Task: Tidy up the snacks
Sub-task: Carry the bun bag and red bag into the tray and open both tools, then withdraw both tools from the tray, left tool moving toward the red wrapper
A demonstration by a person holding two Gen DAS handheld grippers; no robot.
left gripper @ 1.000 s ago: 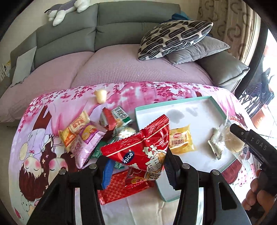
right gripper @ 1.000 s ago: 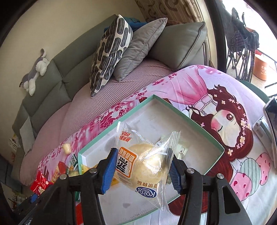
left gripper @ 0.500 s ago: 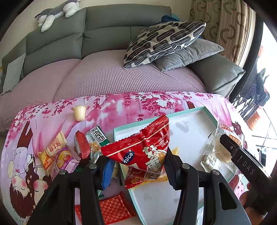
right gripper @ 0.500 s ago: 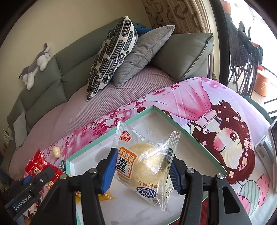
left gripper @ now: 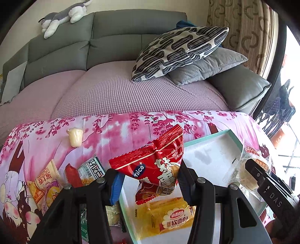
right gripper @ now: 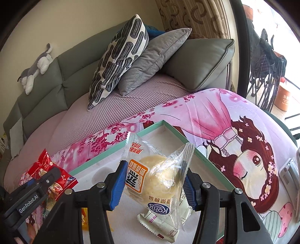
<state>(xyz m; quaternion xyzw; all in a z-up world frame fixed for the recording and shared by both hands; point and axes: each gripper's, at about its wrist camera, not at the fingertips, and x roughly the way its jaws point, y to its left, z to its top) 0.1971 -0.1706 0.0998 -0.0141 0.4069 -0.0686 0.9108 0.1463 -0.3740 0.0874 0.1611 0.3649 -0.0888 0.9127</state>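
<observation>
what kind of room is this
Most likely a home living room: a grey sofa with throw pillows, a plush toy on its back, and patterned curtains by a bright window.

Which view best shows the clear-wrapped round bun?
Right wrist view: the clear-wrapped round bun fills the centre, clamped in the right gripper, label readable. Left wrist view catches it only at the edge, partly hidden behind the black gripper finger.

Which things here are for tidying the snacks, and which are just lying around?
For the job: red snack bag in left gripper; bun packet in right gripper; teal box; loose snacks.

Just there: striped pillow; toy dog; sofa.
</observation>
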